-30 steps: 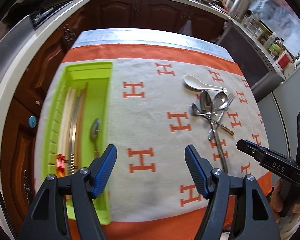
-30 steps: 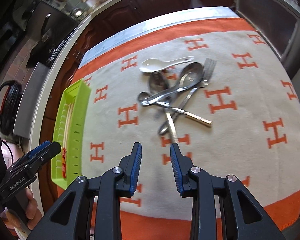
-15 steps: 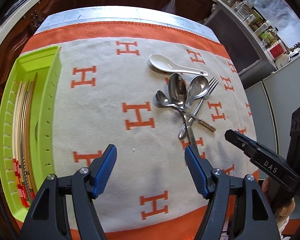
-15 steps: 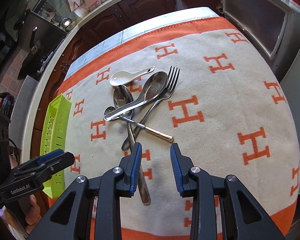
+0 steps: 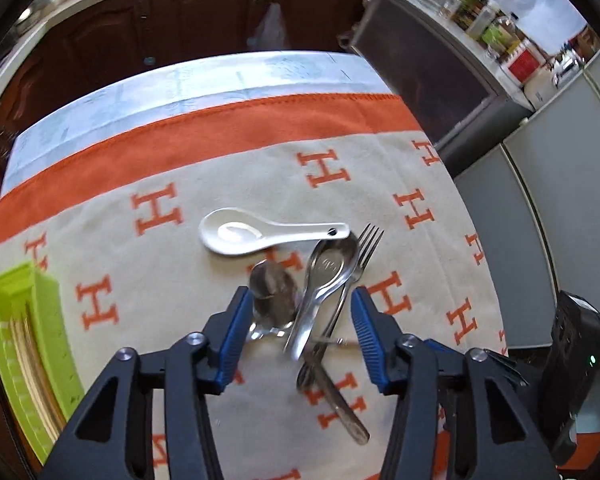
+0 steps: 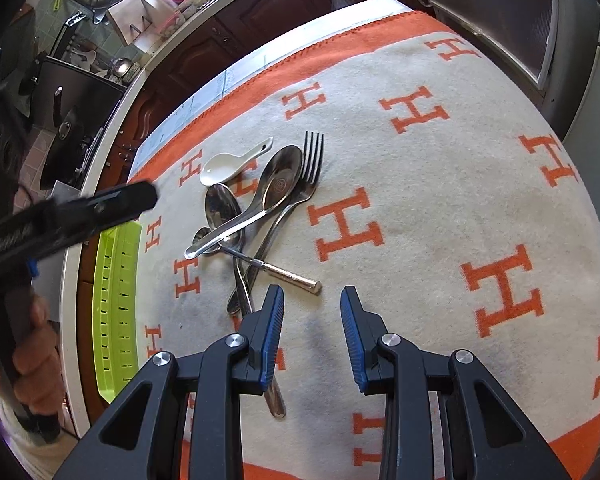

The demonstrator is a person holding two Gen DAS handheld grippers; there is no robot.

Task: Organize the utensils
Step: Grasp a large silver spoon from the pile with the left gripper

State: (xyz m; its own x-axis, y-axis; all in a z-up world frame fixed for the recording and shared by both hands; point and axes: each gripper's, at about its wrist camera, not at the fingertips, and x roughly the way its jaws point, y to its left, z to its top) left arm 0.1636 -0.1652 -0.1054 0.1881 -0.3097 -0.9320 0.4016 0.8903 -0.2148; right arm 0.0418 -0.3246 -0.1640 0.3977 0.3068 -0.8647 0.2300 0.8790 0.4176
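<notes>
Cutlery pile (image 5: 320, 292) handles toward camera, left gripper (image 5: 298, 334) closing astride it, right gripper (image 6: 310, 334) parted, empty.

Bare cloth (image 6: 440, 240) right of the tangled cutlery pile (image 6: 260, 216); green tray (image 6: 116, 300) along the left edge

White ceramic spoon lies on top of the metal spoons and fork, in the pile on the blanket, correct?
Not quite. The white ceramic spoon lies on the blanket beside the pile of metal spoons and fork, not on top; the left wrist view shows it.
</notes>
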